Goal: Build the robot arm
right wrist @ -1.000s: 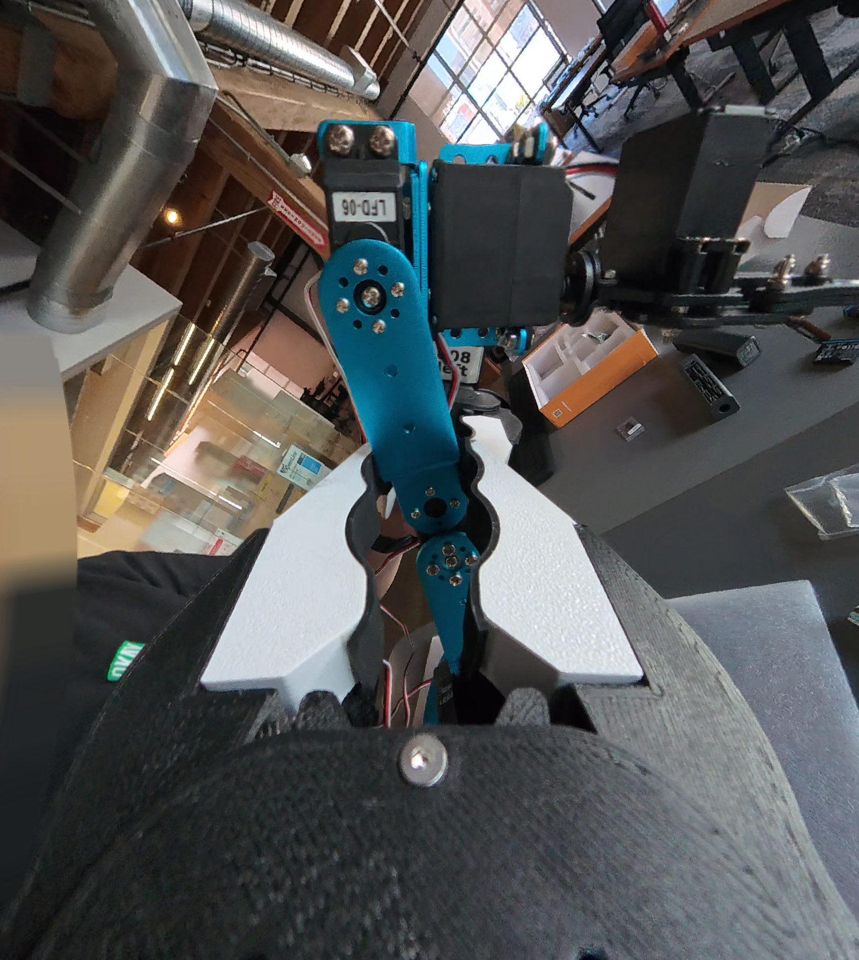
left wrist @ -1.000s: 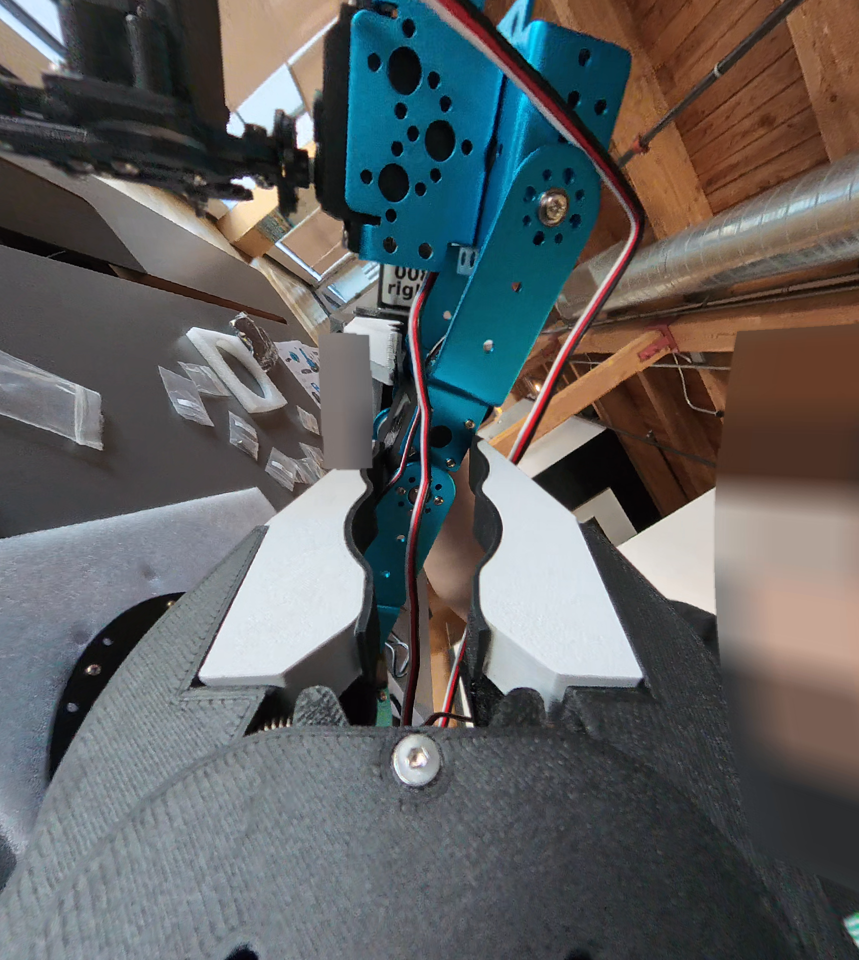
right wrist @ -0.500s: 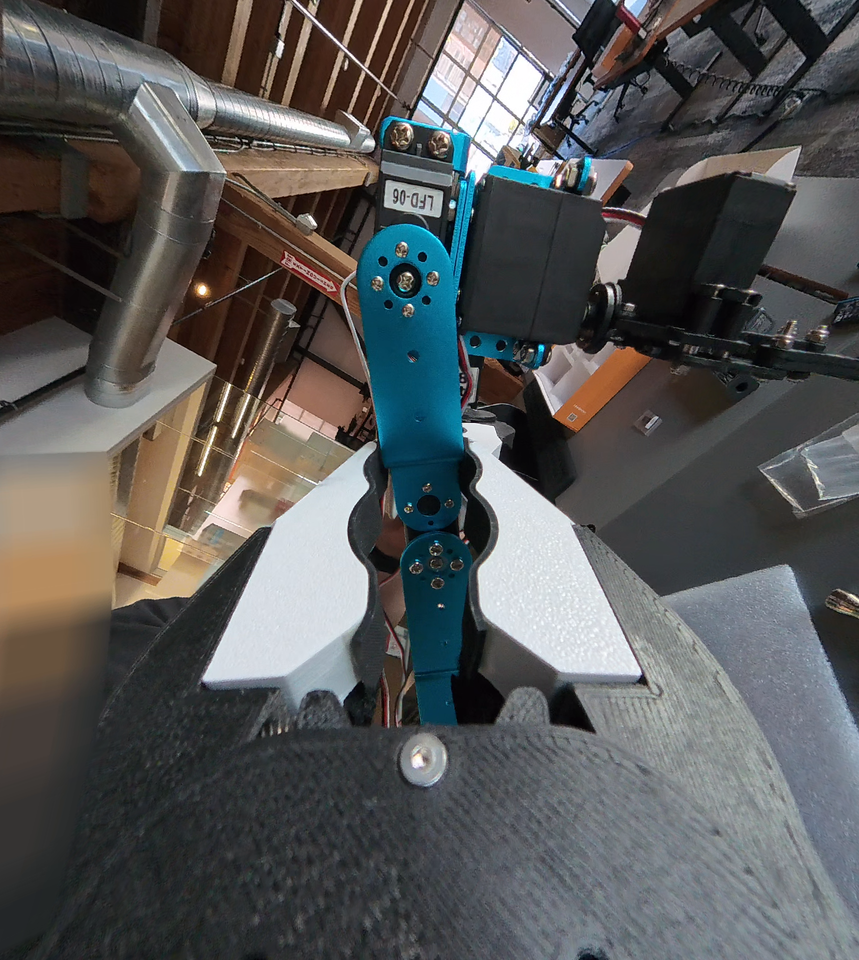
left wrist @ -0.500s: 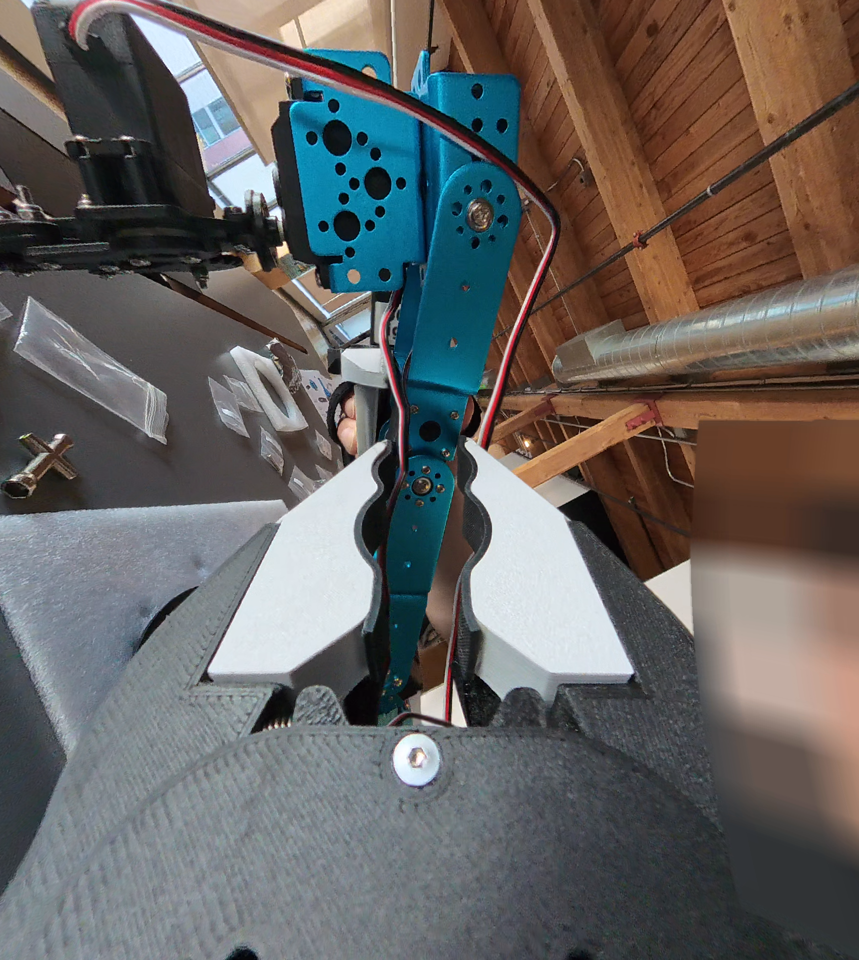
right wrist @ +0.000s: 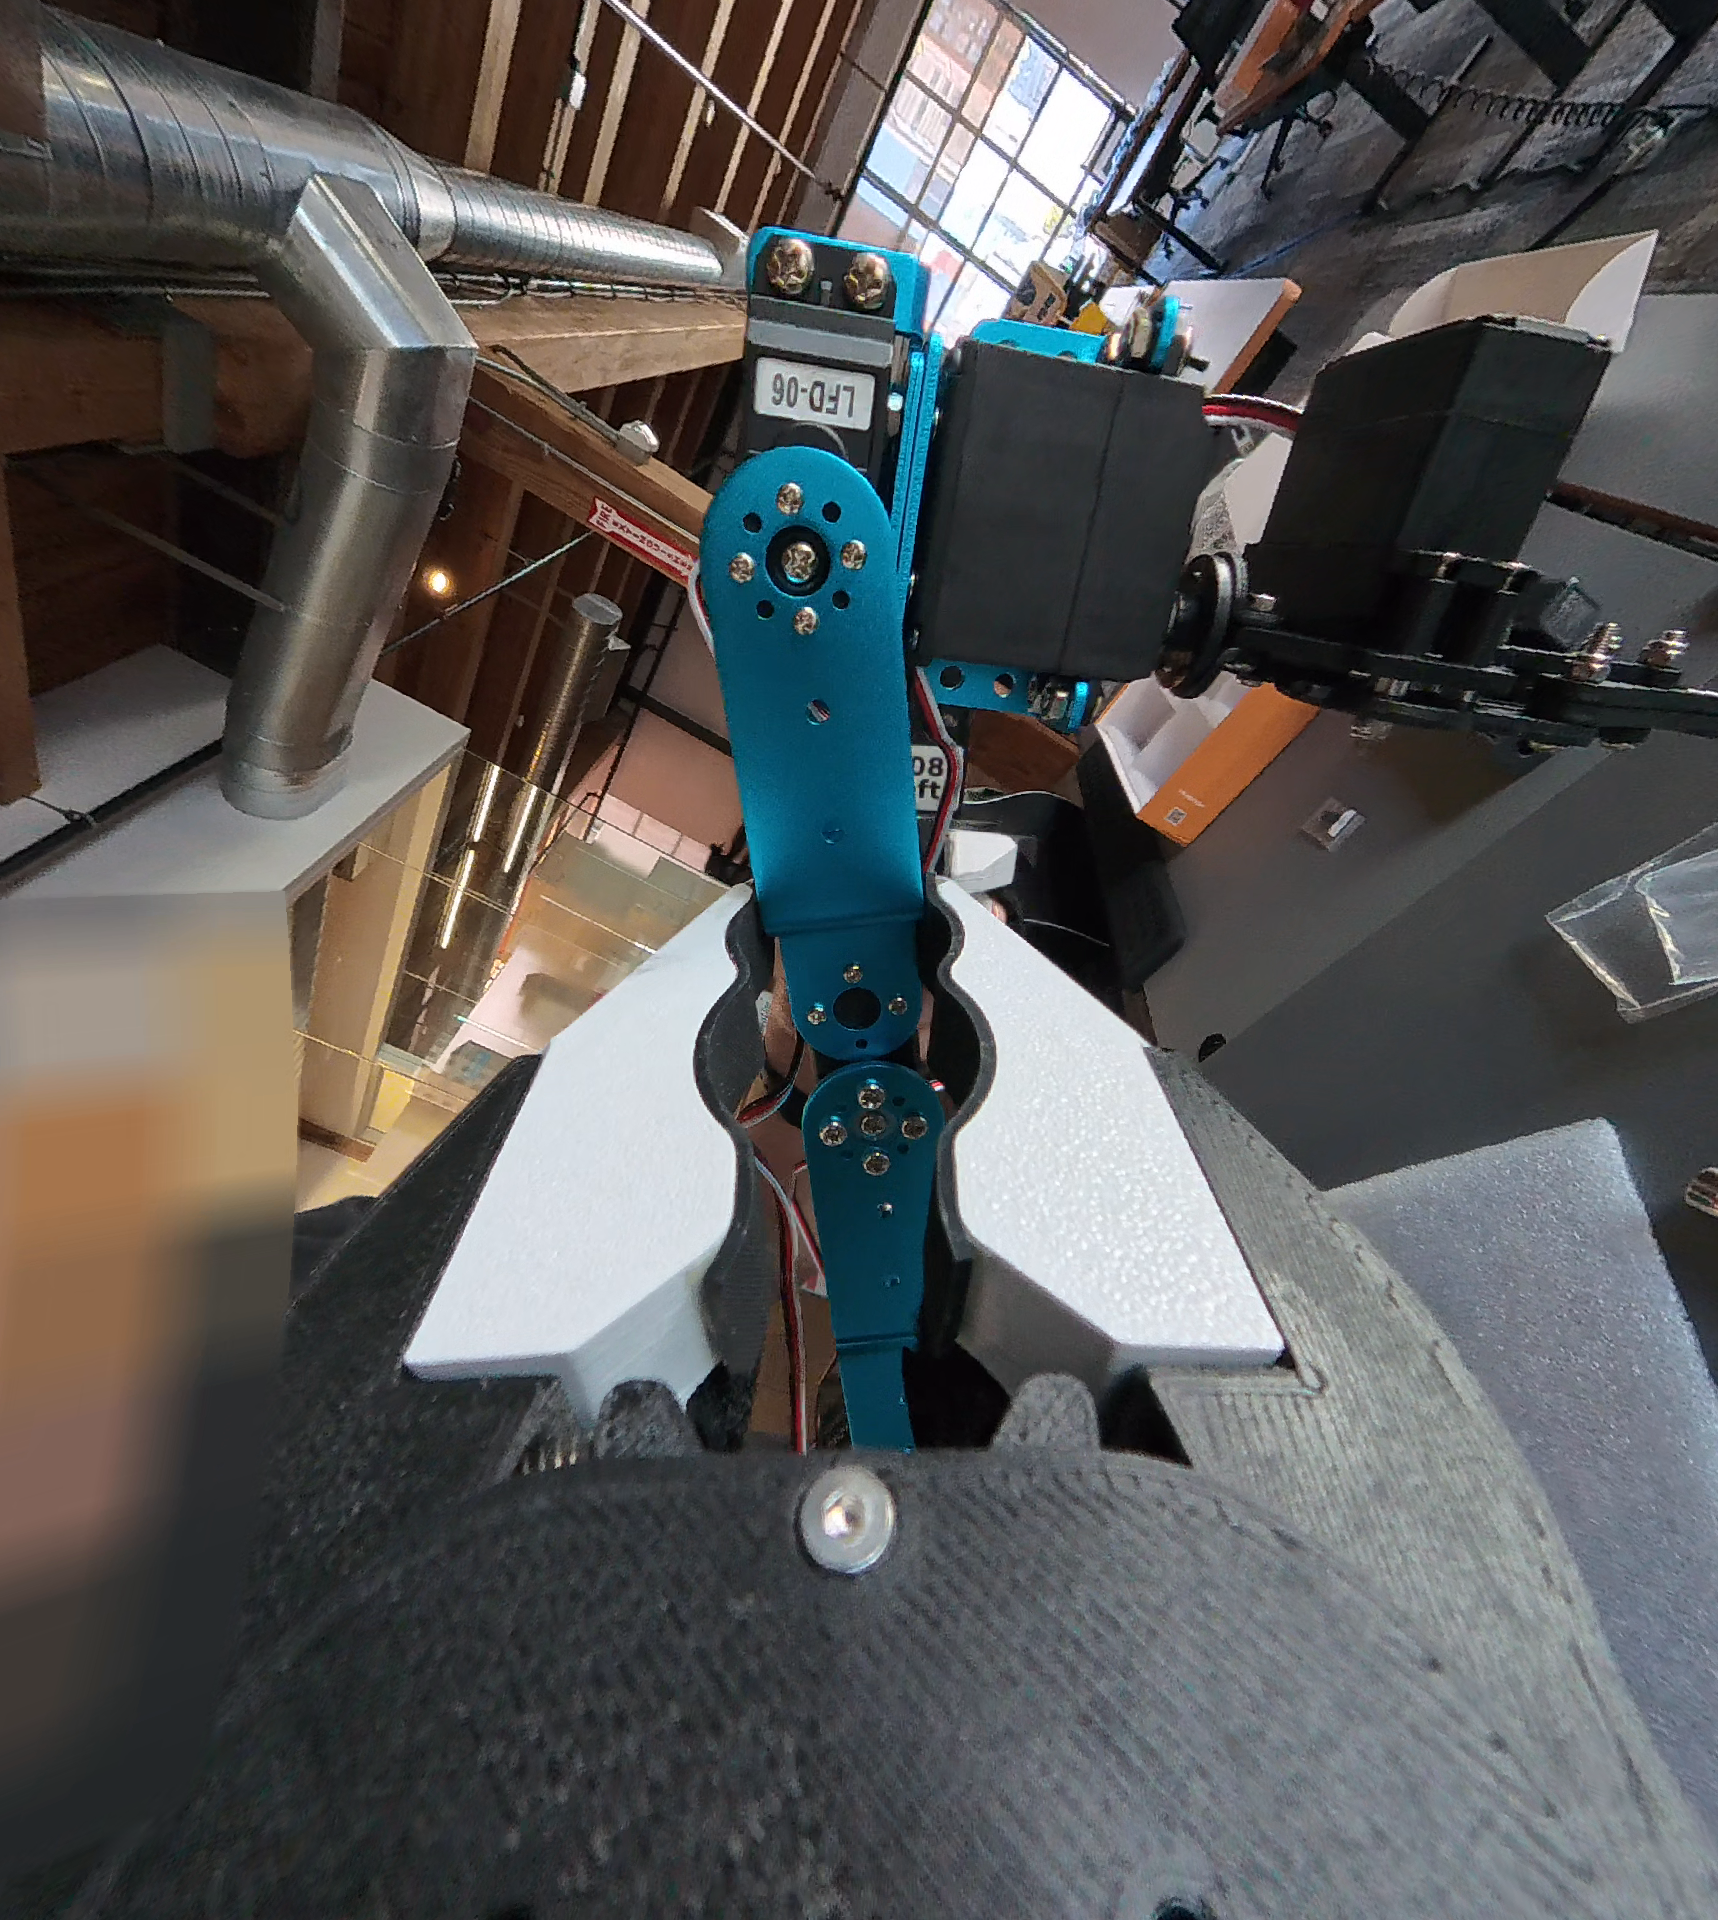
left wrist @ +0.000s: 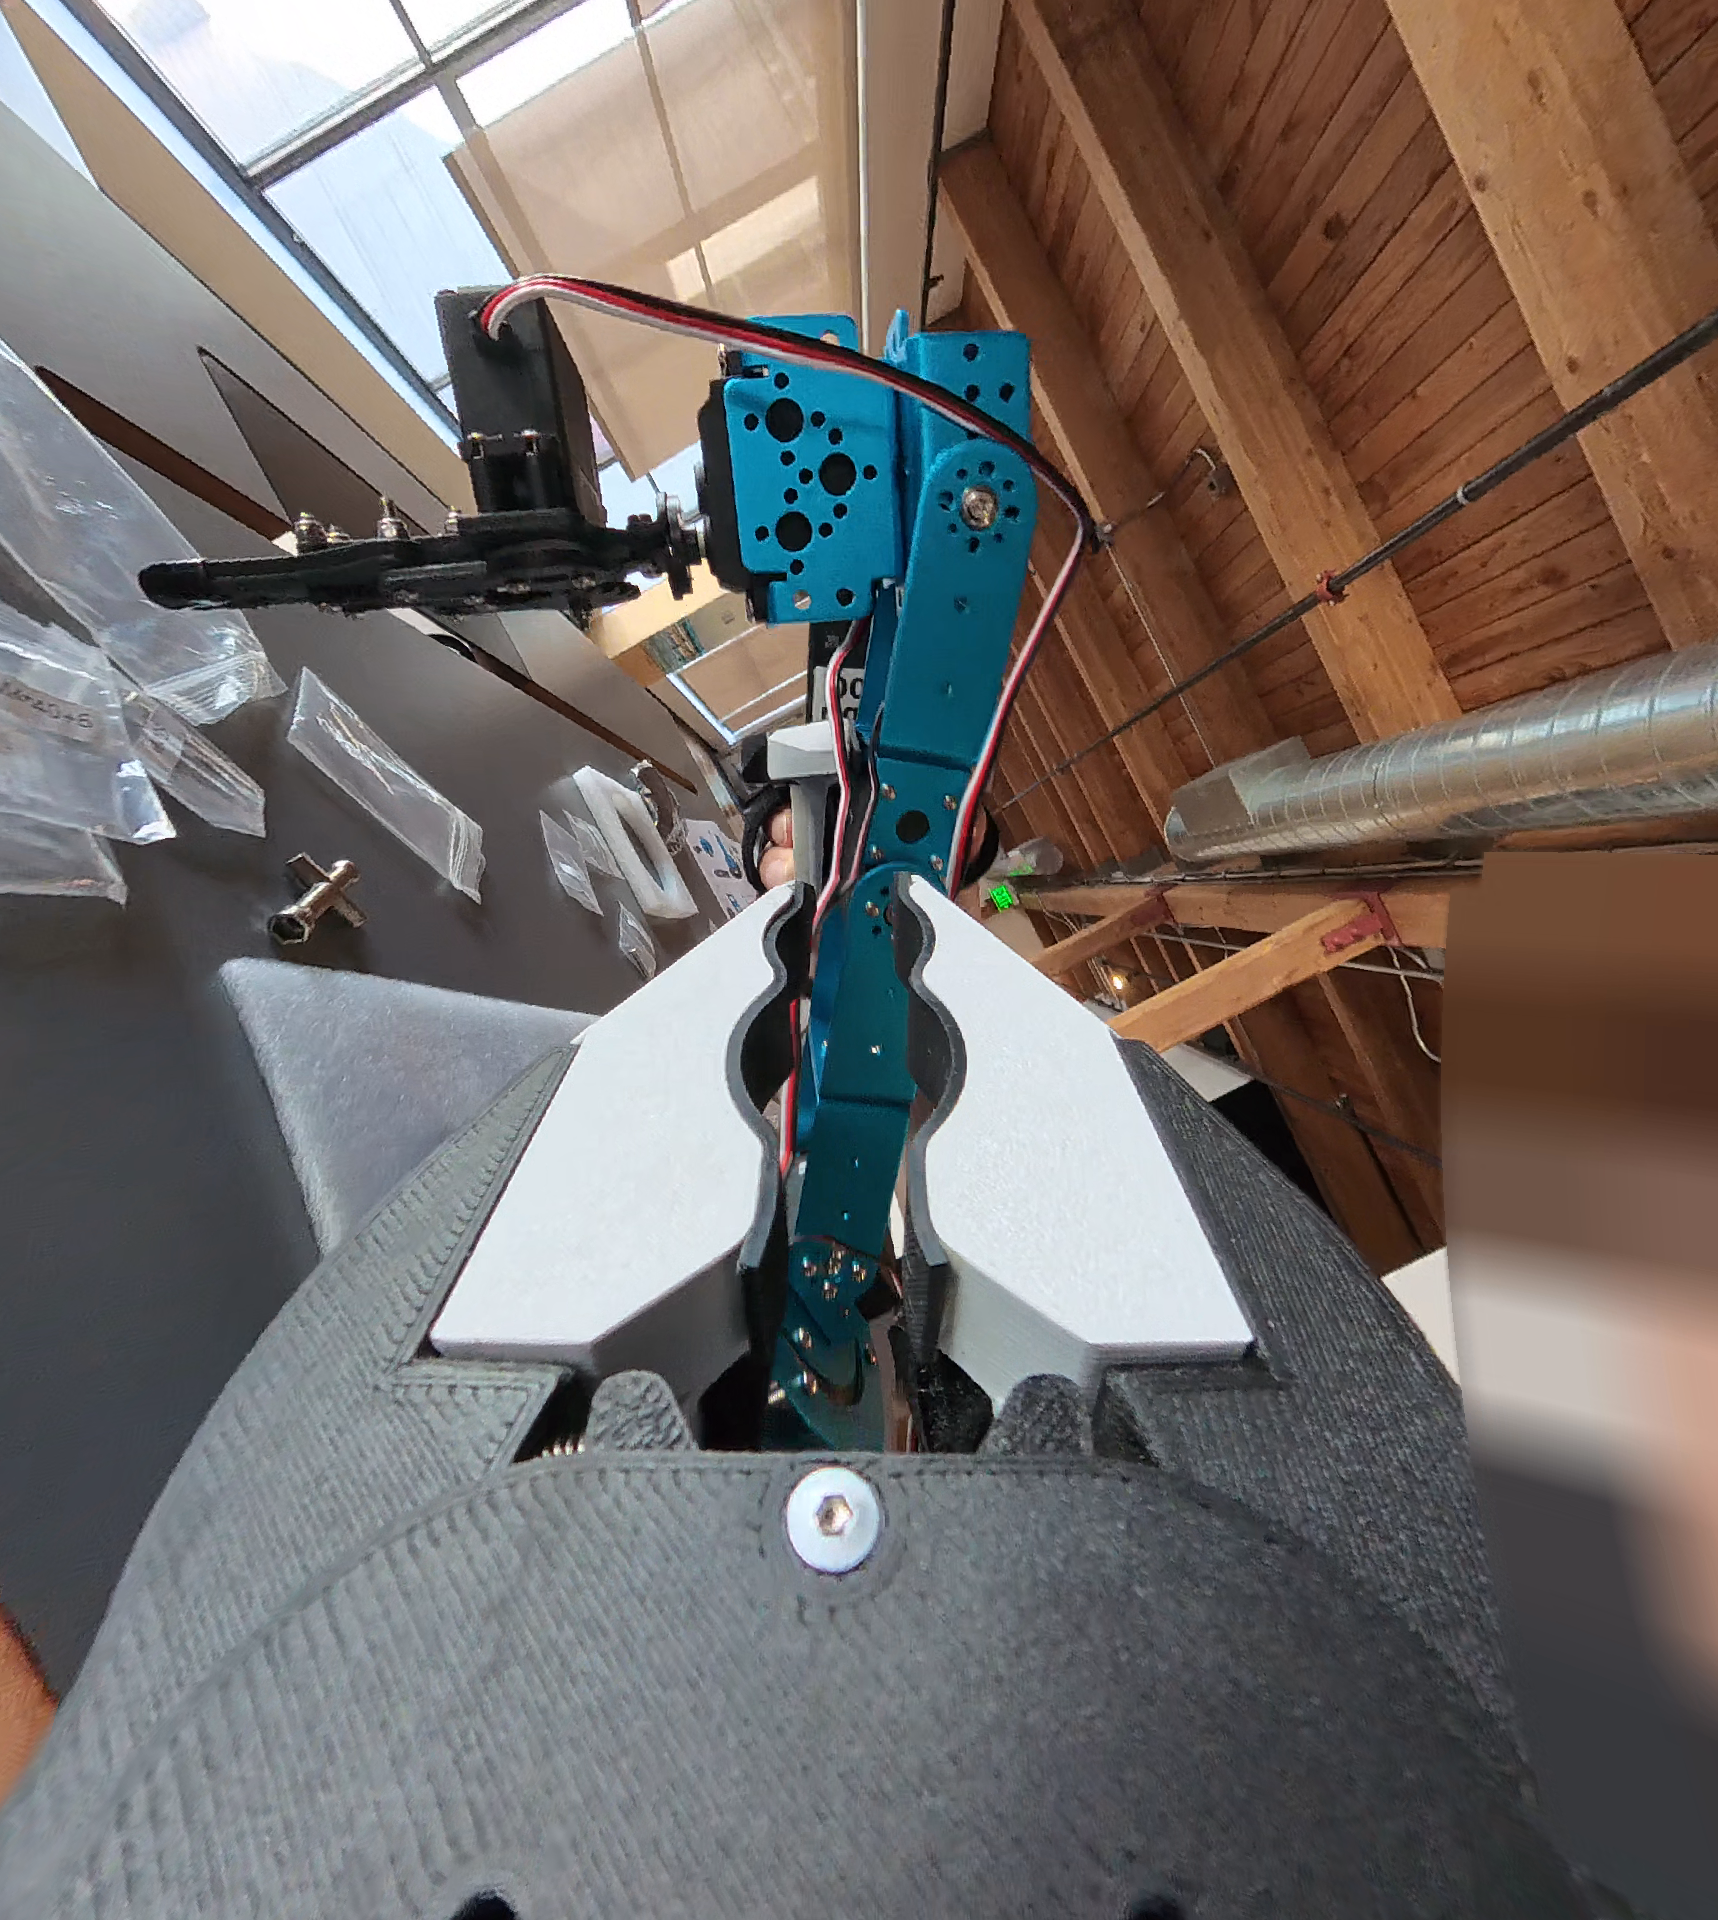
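Note:
A small blue metal robot arm (left wrist: 938, 644) with black servo motors and a red-white-black cable runs up between my fingers in both views. My left gripper (left wrist: 850, 914) is shut on its lower blue link. My right gripper (right wrist: 844, 914) is shut on the same blue robot arm (right wrist: 813, 727) from the opposite side. At the arm's top a black claw (left wrist: 387, 566) sticks out sideways over the dark table (left wrist: 55, 1039); the claw also shows in the right wrist view (right wrist: 1520, 686). The right gripper's grey tip and a hand (left wrist: 782, 831) show behind the arm.
On the dark table lie several clear plastic bags (left wrist: 24, 769), a metal cross wrench (left wrist: 315, 906), a white foam piece (left wrist: 642, 862) and a grey foam pad (left wrist: 367, 1070). The right wrist view shows an orange-and-white box (right wrist: 1208, 758), a bag (right wrist: 1707, 914) and the foam pad (right wrist: 1582, 1351). The gap from one gripper's tips to the other's is roughly 7 centimetres.
Both grippers have tilted with the blue arm still held. The arm looks farther and more upright, its black claw has swung into fuller view, and more of the table's bags show.

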### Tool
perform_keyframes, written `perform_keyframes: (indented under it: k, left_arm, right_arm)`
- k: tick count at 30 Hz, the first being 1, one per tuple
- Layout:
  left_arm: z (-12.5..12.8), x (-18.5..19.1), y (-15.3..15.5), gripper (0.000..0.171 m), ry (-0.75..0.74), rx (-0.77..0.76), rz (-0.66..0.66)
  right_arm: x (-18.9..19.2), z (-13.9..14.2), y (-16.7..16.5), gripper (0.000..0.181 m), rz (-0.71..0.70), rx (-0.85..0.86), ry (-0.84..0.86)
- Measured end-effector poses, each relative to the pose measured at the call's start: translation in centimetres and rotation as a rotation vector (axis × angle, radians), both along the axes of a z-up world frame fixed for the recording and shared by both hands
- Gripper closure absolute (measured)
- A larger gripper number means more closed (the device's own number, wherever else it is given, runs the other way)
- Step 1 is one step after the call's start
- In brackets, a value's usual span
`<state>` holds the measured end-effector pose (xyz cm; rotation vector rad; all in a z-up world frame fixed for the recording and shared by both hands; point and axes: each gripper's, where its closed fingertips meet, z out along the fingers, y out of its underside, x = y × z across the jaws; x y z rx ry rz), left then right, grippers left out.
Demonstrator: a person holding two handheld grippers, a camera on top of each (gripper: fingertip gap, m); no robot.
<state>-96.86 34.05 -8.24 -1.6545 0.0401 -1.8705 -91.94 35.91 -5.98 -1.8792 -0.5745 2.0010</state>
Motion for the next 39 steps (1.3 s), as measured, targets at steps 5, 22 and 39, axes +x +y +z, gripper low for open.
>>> perform_keyframes:
  k: [5, 22, 39]
  left_arm:
    - [-0.3, -0.3, -1.2, 0.159, 0.01, 0.005, 0.002]
    - [-1.8, -1.7, -5.6, 0.158, 0.152, 0.135, -0.006]
    - [-0.8, -3.6, -6.6, 0.157, 0.113, 0.258, -0.154]
  right_arm:
    - [-0.1, -0.1, -0.1, 0.154, 0.014, -0.032, -0.004]
    - [0.2, 0.1, -0.3, 0.143, -0.077, 0.272, -0.119]
    - [0.2, 1.8, -3.9, 0.135, -0.382, 1.93, -1.046]
